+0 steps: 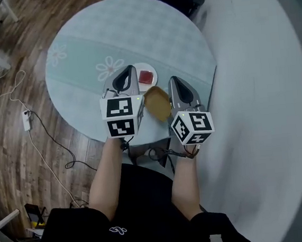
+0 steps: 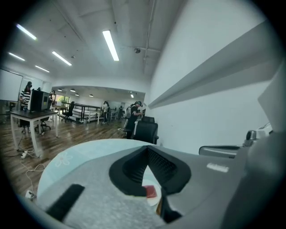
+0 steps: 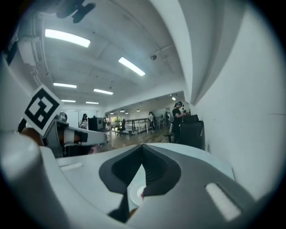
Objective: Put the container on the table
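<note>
An open-plan office: people are standing among desks and office chairs under ceiling strip lights.

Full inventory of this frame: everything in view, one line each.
Table: 1, round, pale teal cloth with flower prints, centre.
Plate: 1, white, on the table ahead of the grippers.
Red piece: 1, red, on the plate.
Container: 1, tan-brown, between the grippers.
Power strip: 1, white, wood floor, left.
Office chair: 1, black, beyond the table.
Left gripper: 1, grey, jaws together.
Right gripper: 1, grey, jaws together.
</note>
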Available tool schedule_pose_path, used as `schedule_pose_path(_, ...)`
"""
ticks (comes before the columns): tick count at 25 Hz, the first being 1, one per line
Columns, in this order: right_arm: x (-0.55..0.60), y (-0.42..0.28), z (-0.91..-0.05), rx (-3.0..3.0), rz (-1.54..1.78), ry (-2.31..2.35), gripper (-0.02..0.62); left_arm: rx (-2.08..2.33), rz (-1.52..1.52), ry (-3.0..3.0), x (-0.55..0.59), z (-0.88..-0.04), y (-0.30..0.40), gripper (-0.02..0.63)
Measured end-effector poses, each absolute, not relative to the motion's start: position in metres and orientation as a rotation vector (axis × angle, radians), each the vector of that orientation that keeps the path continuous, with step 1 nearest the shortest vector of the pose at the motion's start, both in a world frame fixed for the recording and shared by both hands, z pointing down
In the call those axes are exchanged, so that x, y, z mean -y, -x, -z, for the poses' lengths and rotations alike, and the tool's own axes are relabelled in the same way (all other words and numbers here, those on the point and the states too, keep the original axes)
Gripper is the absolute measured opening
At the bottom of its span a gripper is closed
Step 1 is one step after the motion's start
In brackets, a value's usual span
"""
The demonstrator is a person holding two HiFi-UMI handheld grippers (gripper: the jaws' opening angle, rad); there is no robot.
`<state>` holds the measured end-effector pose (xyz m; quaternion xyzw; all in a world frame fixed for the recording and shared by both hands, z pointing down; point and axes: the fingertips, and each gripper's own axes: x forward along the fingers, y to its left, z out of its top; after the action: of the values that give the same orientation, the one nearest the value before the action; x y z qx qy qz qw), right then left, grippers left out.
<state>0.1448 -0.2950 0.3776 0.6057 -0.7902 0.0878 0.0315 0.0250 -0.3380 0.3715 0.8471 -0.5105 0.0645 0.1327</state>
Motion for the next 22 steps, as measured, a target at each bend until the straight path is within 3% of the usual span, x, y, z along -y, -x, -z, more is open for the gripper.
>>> schedule_pose_path(10, 0.295, -0.179, -0.303, 2.372, -0.159, -2.069, 0.009, 1.536, -0.027, -2.594, 0.335, -0.284, -0.018, 0.002)
schedule_pose_path(22, 0.29, -0.175, -0.309, 2.351, -0.145, -2.028, 0.009, 1.51, -0.073, -2.627, 0.321, -0.287, -0.03, 0.002)
